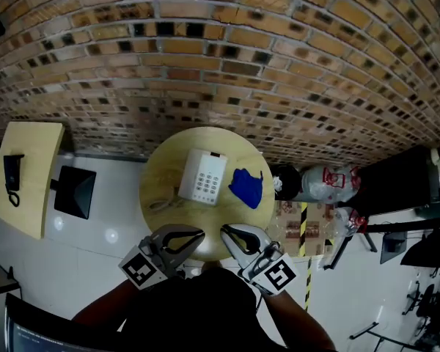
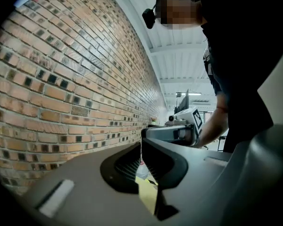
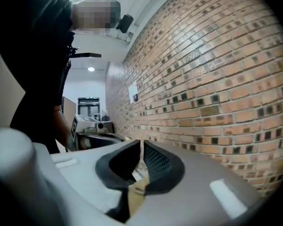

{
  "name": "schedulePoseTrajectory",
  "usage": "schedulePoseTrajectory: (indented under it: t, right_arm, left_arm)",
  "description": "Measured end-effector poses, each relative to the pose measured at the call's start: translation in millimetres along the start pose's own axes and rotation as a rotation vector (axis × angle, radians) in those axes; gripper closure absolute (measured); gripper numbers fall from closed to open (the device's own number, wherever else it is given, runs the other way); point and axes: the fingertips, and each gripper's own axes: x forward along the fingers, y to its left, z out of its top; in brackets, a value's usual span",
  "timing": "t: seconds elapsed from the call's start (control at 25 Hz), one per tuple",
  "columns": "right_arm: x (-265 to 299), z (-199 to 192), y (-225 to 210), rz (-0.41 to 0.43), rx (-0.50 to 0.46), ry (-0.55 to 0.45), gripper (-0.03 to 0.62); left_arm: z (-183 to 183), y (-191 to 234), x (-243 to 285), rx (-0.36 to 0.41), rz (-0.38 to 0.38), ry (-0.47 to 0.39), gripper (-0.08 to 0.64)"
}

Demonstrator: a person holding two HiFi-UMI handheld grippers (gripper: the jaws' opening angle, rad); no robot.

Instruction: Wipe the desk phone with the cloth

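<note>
Jaws of left gripper (image 1: pixel 198 235): brought together pad to pad, nothing between them, confirmed in the left gripper view (image 2: pixel 141 146). Jaws of right gripper (image 1: pixel 226 231): likewise closed, with only a sliver of daylight between the ribbed pads in the right gripper view (image 3: pixel 141 147), holding nothing. Both grippers held near level and side by side, tips almost meeting, on the person's side of the desk phone (image 1: pixel 203 176) and apart from it, over the near edge of the round table (image 1: pixel 155 169). Desk phone: white, lying flat near the middle of the table top, keypad up, its cord (image 1: pixel 161 202) trailing off to the phone's left. Cloth (image 1: pixel 247 187): blue, crumpled, lying just beside the phone on its right, untouched by either gripper (whether cloth and phone touch cannot be told from the head view). Brick wall (image 1: pixel 227 57) beyond the phone. Step in hand, as judged: none of the wiping itself, since the cloth is ungripped. Cannot tell from the lie of things whether wiping is yet to begin or already done. Next move, if yet to begin: opening the right jaws, lowering to the cloth on the phone's right, pinching a fold, then carrying it over the phone, with the left gripper free to steady the phone against sliding.
</note>
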Motion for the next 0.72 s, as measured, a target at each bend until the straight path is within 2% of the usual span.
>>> schedulePoseTrajectory:
  t: [0.08, 0.24, 0.4, 0.72]
  right_arm:
    - [-3, 0, 32, 0.011, 0.027, -0.009, 0.591]
    - [-10, -6, 73, -0.003, 0.052, -0.031, 0.591]
    - [-14, -10, 87, -0.046, 0.051, -0.037, 0.591]
    - [-16, -8, 113, -0.064, 0.074, -0.047, 0.591]
  left_arm:
    - [-1, -11, -15, -0.022, -0.01, 0.003, 0.557]
    - [-1, -31, -37, -0.028, -0.039, 0.003, 0.566]
    - [3, -43, -51, -0.016, -0.074, -0.008, 0.566]
    - [18, -62, -60, 0.02, -0.135, -0.044, 0.566]
